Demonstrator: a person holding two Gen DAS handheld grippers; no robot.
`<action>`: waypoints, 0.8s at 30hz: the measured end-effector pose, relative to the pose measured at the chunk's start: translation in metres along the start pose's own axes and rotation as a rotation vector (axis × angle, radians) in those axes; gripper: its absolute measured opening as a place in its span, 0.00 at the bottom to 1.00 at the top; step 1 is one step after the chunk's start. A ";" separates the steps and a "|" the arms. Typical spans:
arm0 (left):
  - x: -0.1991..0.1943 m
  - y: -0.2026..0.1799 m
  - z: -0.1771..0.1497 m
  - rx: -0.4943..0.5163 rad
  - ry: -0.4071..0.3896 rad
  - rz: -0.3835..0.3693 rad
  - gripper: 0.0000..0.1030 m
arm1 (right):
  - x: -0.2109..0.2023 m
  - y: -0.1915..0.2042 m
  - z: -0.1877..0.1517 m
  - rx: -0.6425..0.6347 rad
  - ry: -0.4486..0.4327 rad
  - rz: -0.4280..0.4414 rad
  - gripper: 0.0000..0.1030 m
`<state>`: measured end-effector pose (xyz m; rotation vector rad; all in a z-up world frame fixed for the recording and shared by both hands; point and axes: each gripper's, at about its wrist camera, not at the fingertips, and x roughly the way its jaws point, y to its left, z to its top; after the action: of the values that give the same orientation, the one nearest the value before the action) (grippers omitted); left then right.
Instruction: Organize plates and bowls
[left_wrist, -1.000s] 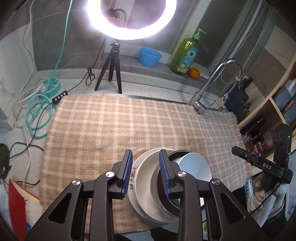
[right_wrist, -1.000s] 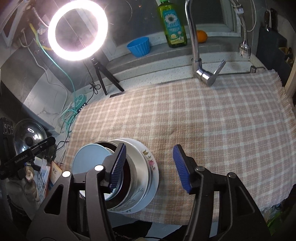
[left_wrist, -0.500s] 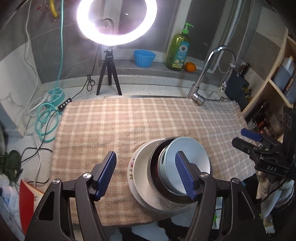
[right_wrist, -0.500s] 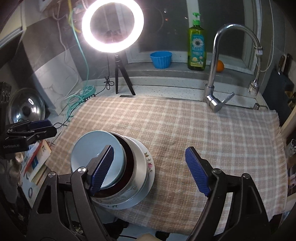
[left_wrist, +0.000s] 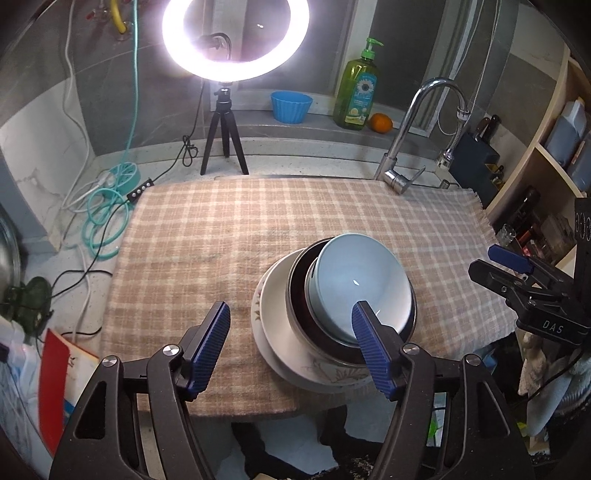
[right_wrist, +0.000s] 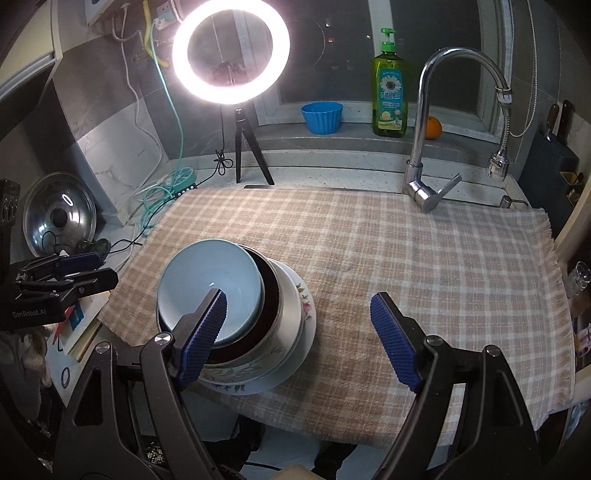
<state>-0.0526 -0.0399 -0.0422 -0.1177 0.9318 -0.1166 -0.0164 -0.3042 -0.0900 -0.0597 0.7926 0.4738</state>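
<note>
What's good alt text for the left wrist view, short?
A pale blue bowl sits nested in a dark bowl on white plates, stacked on a checked cloth by a faucet. The left gripper hovers near the stack, jaws open and empty, under a glowing ring light.

3 bowls (left_wrist: 360, 280) (nested), 2 plates (left_wrist: 275, 332), 1 cloth (left_wrist: 221, 236), 1 bottle (left_wrist: 356, 96).

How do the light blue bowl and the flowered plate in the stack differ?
The light blue bowl sits on top of the stack; the flowered plate lies at the bottom, on the checked cloth. The bowl is deep and plain; the plate is flat and white with flower prints on its rim. The plate is wider, its rim showing past everything above. Both are round, and neither gripper holds them.
</note>
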 end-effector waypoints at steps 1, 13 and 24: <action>-0.001 0.000 -0.001 -0.001 -0.004 0.006 0.66 | -0.001 0.000 0.000 0.000 -0.002 0.000 0.80; -0.011 0.000 0.000 -0.005 -0.038 0.039 0.66 | -0.007 0.005 0.001 -0.011 -0.018 -0.002 0.81; -0.013 -0.001 0.000 -0.011 -0.037 0.042 0.66 | -0.006 0.001 0.001 -0.004 -0.011 -0.010 0.81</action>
<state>-0.0602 -0.0388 -0.0317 -0.1102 0.8978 -0.0706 -0.0200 -0.3058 -0.0852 -0.0647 0.7806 0.4661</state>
